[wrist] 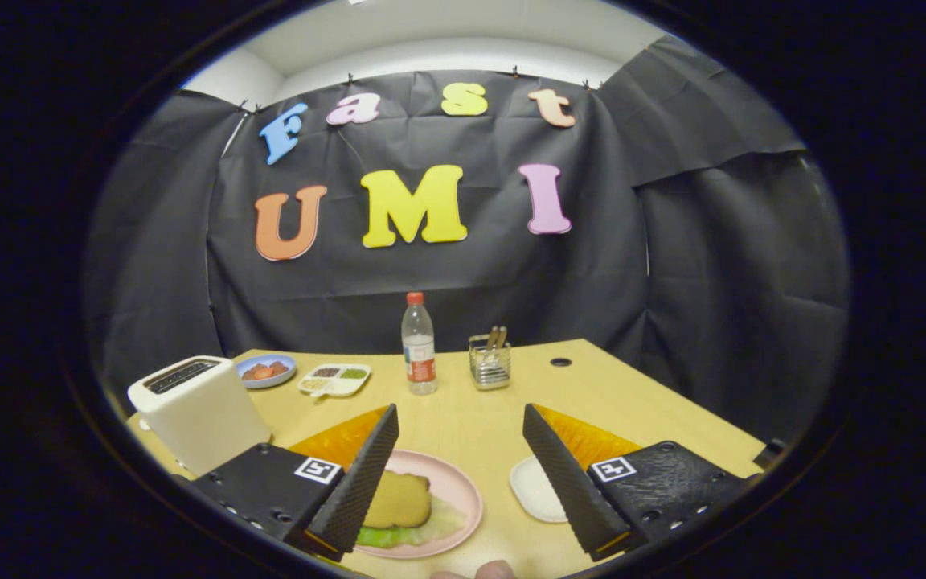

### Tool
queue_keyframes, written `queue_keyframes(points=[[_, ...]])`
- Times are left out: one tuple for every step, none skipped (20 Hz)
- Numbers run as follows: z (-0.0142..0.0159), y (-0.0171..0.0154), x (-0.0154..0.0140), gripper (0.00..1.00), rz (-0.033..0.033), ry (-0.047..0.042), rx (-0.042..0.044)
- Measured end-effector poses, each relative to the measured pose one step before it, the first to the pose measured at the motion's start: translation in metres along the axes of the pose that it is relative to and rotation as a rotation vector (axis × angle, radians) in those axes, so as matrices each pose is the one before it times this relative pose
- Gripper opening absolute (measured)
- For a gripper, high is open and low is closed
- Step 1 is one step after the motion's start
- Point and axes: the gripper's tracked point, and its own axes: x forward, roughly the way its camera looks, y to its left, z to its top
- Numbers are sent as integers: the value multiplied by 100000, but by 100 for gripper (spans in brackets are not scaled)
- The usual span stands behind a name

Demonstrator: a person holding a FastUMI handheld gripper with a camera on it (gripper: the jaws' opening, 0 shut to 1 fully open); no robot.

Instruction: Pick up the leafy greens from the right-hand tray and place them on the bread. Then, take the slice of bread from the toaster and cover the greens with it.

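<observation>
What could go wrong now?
The bread sits off-centre on the greens, near one finger of the open hand-held gripper; a nudge might slide it across the pink plate. Swinging toward the toaster could also bump it.

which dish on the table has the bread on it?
The pink plate between the open tool's fingers: bread over greens. The blue plate and divided tray sit far back; the white dish looks bare.
</observation>
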Motion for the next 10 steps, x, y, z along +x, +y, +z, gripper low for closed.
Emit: queue_keyframes(points=[[1218,-1053,-339,96,-576,-2099,-948],[1315,-1168,-486,97,-803,-2121,-699],[1310,-1022,-617,96,-588,-2419,-891],[1367,-974,-681,96,-380,-2411,-554],[1176,-710,-709,97,690,-1658,423],[1100,-591,-807,97,598,-1284,708],[927,-717,-832,96,98,-1324,344],[1107,-687,-839,96,-240,-2012,-512],[1039,-548,-831,96,123,-1945,-745],[781,-330,-954,96,568,-1342,-182]])
